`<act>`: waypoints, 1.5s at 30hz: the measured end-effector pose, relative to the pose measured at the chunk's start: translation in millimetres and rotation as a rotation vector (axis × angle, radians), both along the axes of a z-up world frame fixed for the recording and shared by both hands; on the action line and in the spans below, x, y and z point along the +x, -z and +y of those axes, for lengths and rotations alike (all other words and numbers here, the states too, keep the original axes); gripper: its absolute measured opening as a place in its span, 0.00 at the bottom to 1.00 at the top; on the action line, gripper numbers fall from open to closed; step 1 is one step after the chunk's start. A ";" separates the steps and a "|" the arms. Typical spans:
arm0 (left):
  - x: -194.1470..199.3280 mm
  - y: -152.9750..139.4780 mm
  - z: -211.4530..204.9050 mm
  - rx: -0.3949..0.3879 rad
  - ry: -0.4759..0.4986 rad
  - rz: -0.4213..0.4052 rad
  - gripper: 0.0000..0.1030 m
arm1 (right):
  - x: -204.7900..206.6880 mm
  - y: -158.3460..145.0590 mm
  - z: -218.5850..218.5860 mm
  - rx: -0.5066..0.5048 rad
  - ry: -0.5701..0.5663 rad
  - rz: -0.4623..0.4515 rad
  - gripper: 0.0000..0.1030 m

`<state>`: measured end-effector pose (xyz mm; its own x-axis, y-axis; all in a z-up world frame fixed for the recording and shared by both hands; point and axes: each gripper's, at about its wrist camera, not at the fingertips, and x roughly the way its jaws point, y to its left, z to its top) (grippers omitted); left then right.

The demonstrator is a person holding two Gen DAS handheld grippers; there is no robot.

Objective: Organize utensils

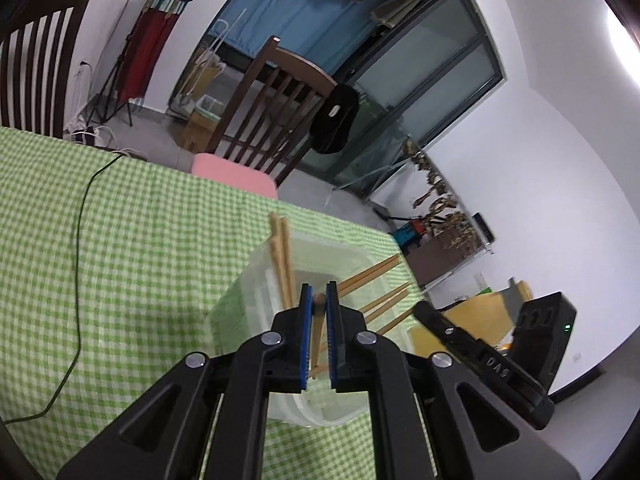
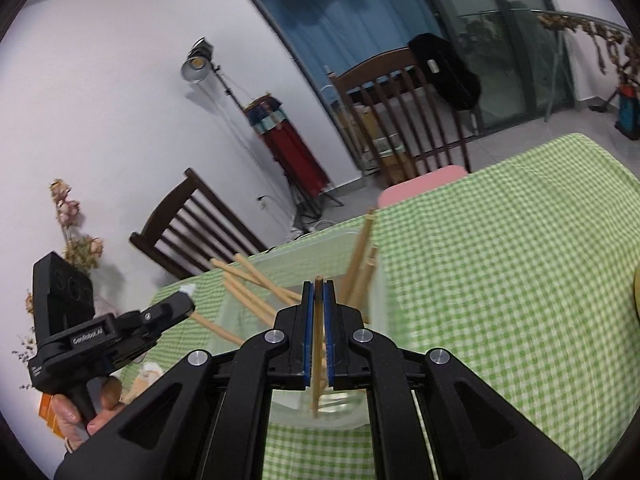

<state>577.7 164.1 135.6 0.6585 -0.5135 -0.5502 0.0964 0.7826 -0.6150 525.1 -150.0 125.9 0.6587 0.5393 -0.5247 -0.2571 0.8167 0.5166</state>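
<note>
A clear plastic container (image 1: 256, 280) stands on the green checked tablecloth (image 1: 120, 220) with several wooden chopsticks (image 1: 282, 256) leaning in it. My left gripper (image 1: 319, 300) is shut on one chopstick (image 1: 317, 336) above the container. In the right wrist view the same container (image 2: 376, 320) holds chopsticks (image 2: 256, 280) fanned out to the left. My right gripper (image 2: 319, 288) is shut on another chopstick (image 2: 318, 352), held upright over the container. Each view shows the other gripper at its side: the right one (image 1: 488, 360), the left one (image 2: 112, 336).
Dark wooden chairs (image 1: 272, 120) with a pink cushion (image 1: 236, 174) stand at the table's far edge. A thin green cable (image 1: 80, 260) lies across the cloth on the left. A yellow object (image 1: 472, 320) sits beyond the container.
</note>
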 end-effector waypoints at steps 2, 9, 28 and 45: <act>-2.4 2.1 0.6 0.019 -0.011 0.001 0.04 | -1.4 1.9 -2.7 -0.015 0.022 0.006 0.11; -28.1 -31.0 3.3 0.076 -0.037 -0.058 0.20 | -17.6 -20.7 -3.1 -0.133 0.018 -0.064 0.49; -193.2 -99.3 -4.9 0.388 -0.120 -0.279 0.80 | -127.3 -68.8 -75.3 -0.506 0.079 -0.281 0.83; -274.0 -110.4 -41.1 0.500 -0.146 -0.415 0.92 | -200.6 -72.7 -76.7 -0.536 0.059 -0.408 0.84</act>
